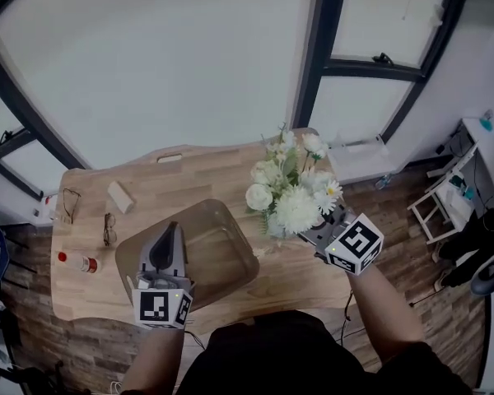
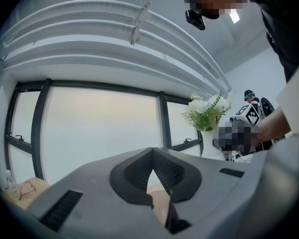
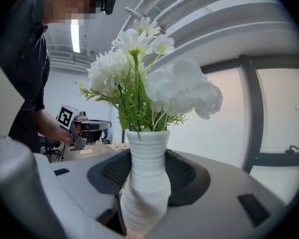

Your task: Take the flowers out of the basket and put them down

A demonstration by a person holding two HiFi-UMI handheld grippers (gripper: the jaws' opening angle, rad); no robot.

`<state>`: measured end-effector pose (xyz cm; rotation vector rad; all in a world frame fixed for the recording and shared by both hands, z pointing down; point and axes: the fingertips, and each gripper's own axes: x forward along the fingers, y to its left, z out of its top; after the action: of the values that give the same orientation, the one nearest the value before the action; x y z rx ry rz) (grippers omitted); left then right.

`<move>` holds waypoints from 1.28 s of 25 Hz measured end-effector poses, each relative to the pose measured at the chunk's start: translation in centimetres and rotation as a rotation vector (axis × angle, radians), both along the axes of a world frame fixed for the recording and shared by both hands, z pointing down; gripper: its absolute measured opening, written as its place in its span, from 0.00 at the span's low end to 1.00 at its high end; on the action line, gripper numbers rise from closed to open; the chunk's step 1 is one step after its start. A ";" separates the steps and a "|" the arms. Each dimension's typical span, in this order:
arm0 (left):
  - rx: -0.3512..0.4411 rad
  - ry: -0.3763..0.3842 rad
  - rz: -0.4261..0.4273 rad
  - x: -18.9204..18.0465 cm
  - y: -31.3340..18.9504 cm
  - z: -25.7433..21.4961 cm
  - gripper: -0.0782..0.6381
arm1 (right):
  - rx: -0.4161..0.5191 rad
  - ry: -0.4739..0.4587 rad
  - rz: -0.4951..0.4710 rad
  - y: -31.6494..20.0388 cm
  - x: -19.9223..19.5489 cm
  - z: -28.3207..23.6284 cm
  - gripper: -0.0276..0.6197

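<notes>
A bunch of white flowers point(image 1: 292, 192) with green leaves stands in a ribbed white vase point(image 3: 147, 183). My right gripper point(image 1: 309, 235) is shut on the vase's body and holds it upright just right of the basket. The basket point(image 1: 222, 257) is a translucent brown tub on the wooden table point(image 1: 148, 183); nothing shows inside it. My left gripper point(image 1: 168, 237) reaches over the basket's near-left part, its jaws meeting at the tips. In the left gripper view the flowers point(image 2: 209, 111) show at the right. The right gripper view shows the blooms point(image 3: 149, 83) above the jaws.
At the table's left lie two pairs of glasses point(image 1: 70, 204) point(image 1: 109, 229), a small red-capped bottle point(image 1: 78, 262) and a white block point(image 1: 120, 197). Large windows stand behind the table. Furniture and cables crowd the floor at the right point(image 1: 469, 188).
</notes>
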<state>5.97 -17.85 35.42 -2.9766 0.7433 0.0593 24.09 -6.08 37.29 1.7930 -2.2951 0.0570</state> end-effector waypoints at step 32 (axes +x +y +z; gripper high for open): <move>-0.053 -0.120 -0.013 4.6 -0.3 5.9 0.12 | -0.068 -0.079 0.145 1.5 6.6 12.8 0.40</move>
<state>10.61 -18.18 41.32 -2.9927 0.7606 -0.1405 30.71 -4.61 50.05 1.9522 -2.1818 0.2318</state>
